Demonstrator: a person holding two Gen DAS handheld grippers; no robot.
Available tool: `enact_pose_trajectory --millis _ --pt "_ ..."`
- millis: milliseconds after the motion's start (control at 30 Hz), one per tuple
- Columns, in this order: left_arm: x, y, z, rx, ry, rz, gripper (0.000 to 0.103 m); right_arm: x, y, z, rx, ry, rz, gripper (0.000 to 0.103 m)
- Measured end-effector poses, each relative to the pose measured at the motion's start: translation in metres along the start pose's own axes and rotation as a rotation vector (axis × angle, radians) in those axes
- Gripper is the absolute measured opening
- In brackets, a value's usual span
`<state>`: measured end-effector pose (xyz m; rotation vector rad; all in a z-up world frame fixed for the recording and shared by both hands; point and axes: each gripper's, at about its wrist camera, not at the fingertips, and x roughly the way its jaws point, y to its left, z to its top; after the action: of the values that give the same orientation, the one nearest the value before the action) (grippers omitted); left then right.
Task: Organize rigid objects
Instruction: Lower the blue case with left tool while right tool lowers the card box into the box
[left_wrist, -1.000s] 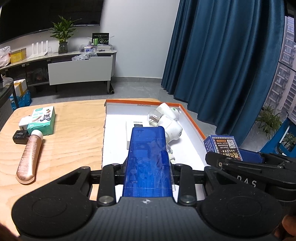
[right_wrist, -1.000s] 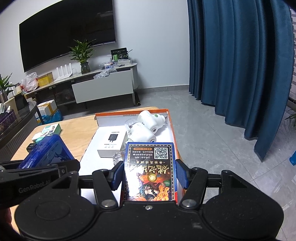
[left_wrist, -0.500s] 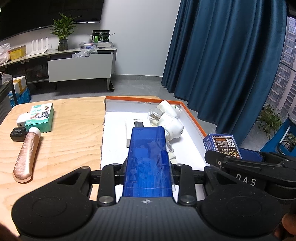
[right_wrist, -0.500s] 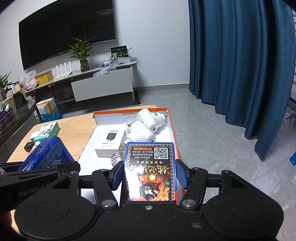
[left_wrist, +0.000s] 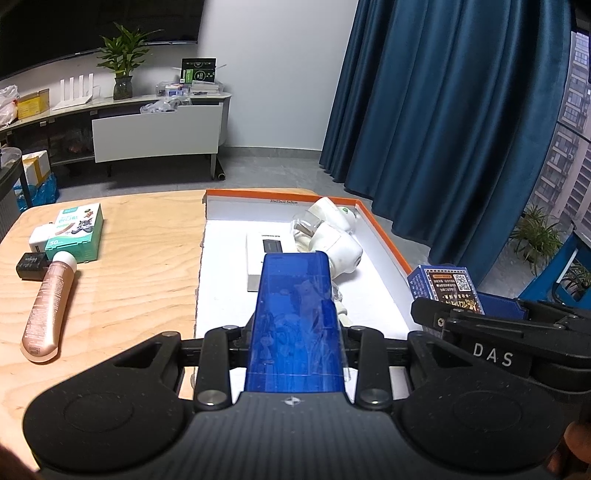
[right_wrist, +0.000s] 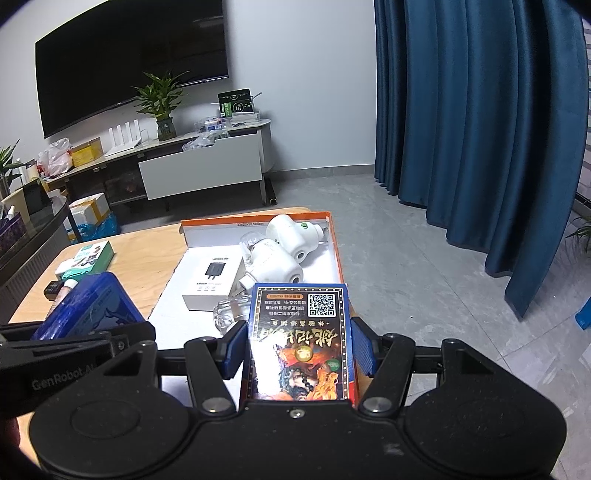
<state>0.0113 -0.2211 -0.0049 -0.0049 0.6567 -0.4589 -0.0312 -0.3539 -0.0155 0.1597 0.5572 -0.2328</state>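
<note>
Clamped jaws of the left gripper held a blue case by its long sides; the right gripper pinched a printed card box likewise, both poised above the orange-rimmed tray, likely for placing. White plug-in devices and a white box crowded its far end. A tube and green box waited on the table.

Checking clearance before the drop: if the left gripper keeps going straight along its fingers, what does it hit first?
Probably the white charger box in the tray: it lies right beyond the blue case that the left gripper holds. Depth unclear.
</note>
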Motion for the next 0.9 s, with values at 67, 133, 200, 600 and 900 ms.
enact_pose_trajectory --millis 67,133,200,600,900 --pt "0.0005 -0.0001 0.0002 0.001 0.0 0.0 0.033 0.0009 -0.0005 0.0001 -0.003 0.002 0.003 0.071" --pt "0.0005 0.0001 0.0001 -0.001 0.001 0.001 0.033 0.0014 -0.0006 0.0003 -0.004 0.006 0.004 0.071" --pt "0.001 -0.0001 -0.0001 -0.002 0.002 0.0 0.033 0.0012 -0.001 0.0007 -0.005 0.008 0.005 0.071" --pt "0.0033 0.0003 0.0 -0.003 0.01 -0.002 0.033 0.0043 -0.0027 0.0002 -0.009 0.018 0.005 0.071" --pt "0.0063 0.0013 -0.0002 -0.004 0.019 -0.003 0.033 0.0074 -0.0032 -0.0001 -0.01 0.028 0.007 0.071"
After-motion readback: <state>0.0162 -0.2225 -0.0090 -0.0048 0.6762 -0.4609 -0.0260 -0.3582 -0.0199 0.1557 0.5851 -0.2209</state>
